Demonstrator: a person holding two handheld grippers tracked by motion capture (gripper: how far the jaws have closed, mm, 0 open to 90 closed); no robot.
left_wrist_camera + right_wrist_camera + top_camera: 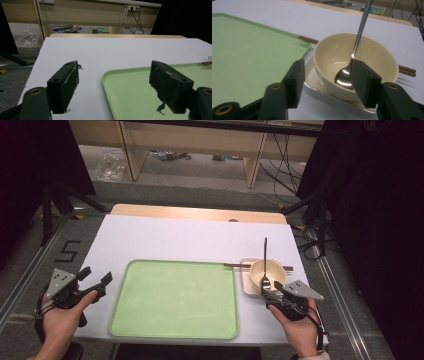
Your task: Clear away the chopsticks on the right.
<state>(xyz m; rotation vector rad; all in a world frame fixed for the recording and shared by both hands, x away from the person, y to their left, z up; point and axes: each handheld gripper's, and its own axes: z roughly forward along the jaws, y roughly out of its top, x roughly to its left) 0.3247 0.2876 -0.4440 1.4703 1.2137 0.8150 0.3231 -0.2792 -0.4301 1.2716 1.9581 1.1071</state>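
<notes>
1. Nearest the person, the left gripper (97,279) is held in the left hand (62,317) at the table's left edge, beside the tray's left rim; its jaws are spread apart with nothing between them.
2. The right gripper (267,295) is held in the right hand (300,327) at the near right, just in front of the bowl; its jaws are released and nothing is grasped. In the right gripper view the bowl's near wall is seen between the jaws, untouched.
3. The green tray (175,330) is laid at the table's middle, between the two grippers.
4. The cream bowl (274,267) is set on a white square plate (246,281), just right of the tray.
5. A spoon (264,270) is stood in the bowl, its handle leaning over the far rim.
6. Brown chopsticks (235,265) are laid across behind the bowl, reaching the tray's far right corner.
</notes>
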